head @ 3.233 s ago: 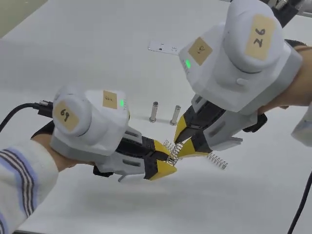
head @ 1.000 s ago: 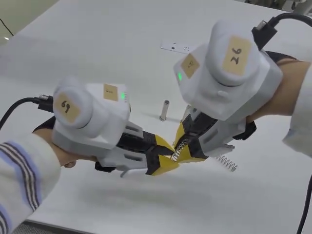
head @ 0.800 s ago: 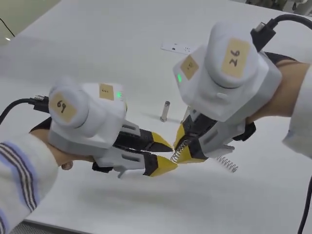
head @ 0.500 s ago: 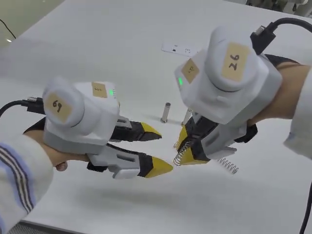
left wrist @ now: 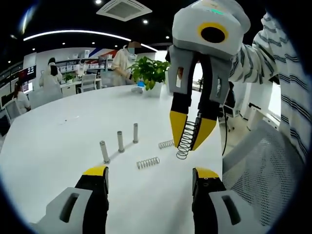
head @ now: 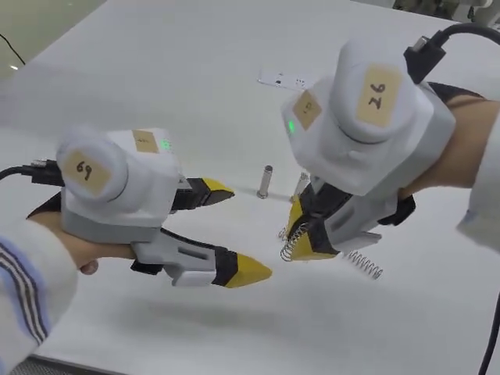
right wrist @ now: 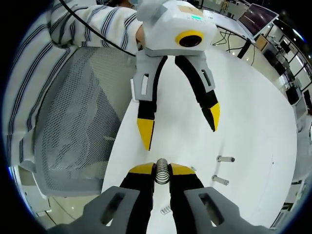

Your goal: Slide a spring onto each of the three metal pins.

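My right gripper [head: 301,241] is shut on a small metal spring [head: 291,244], held above the white table. In the right gripper view the spring [right wrist: 162,175] sticks up between the closed jaws. My left gripper [head: 233,230] stands open just left of it, apart from the spring, with nothing between its yellow tips. Its own view shows the right gripper [left wrist: 190,140] hanging in front with the spring [left wrist: 185,144]. Three upright metal pins [left wrist: 120,141] stand in a row on the table. Two loose springs [left wrist: 148,163] lie near them; one spring [head: 363,264] lies under the right gripper.
A small white label [head: 283,80] lies farther back on the table [head: 156,70]. A mesh chair [right wrist: 73,122] stands at the table's near edge. People and a potted plant [left wrist: 148,73] are far behind the table.
Both grippers held the spring a second ago. My left gripper has opened, let go of it and drawn back to the left. The right gripper keeps the spring.
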### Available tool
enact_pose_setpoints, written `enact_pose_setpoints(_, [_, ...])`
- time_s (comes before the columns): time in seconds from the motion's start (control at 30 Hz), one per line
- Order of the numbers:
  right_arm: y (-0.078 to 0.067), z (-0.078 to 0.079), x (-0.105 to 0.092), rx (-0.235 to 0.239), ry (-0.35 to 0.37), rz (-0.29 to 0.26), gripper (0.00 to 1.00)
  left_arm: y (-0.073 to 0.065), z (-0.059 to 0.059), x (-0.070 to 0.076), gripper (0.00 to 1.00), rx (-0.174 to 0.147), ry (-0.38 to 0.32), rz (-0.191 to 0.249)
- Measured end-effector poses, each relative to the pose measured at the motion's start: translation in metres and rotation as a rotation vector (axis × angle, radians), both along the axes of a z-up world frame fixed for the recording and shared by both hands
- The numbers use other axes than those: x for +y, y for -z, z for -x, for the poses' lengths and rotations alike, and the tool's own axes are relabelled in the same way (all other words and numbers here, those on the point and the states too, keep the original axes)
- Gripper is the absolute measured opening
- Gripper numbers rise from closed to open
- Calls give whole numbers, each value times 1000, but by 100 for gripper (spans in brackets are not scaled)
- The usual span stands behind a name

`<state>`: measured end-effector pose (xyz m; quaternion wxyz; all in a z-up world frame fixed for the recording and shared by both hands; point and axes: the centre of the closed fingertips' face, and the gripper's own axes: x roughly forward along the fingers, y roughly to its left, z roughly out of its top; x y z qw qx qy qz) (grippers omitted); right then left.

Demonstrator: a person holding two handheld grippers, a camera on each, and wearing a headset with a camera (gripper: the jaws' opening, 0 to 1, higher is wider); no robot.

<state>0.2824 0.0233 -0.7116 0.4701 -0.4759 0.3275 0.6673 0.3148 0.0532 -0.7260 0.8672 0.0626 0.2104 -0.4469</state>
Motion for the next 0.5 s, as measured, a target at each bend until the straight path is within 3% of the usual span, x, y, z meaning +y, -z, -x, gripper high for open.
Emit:
enact_pose_setpoints(0.1, [-2,-3,1,-4,5,3,8,0,0,3,75,3,-14,6])
enact_pose_setpoints(0.2, [-3,-7,1,-17,13,12,8,2,0,7,76,2,-24,-9])
enact_pose_setpoints(0.3, [-4,-10,1,-21,18,14,8,1,-5,14,82,16,-77,29])
enact_pose_setpoints(0.4, [-7,-13,2,-21,29,12,8,4,-8,21,87,9,-96,4])
enact_pose_setpoints(0.5, [-10,-17,3,-34,32,14,8,6,-10,27,89,18,-112,5])
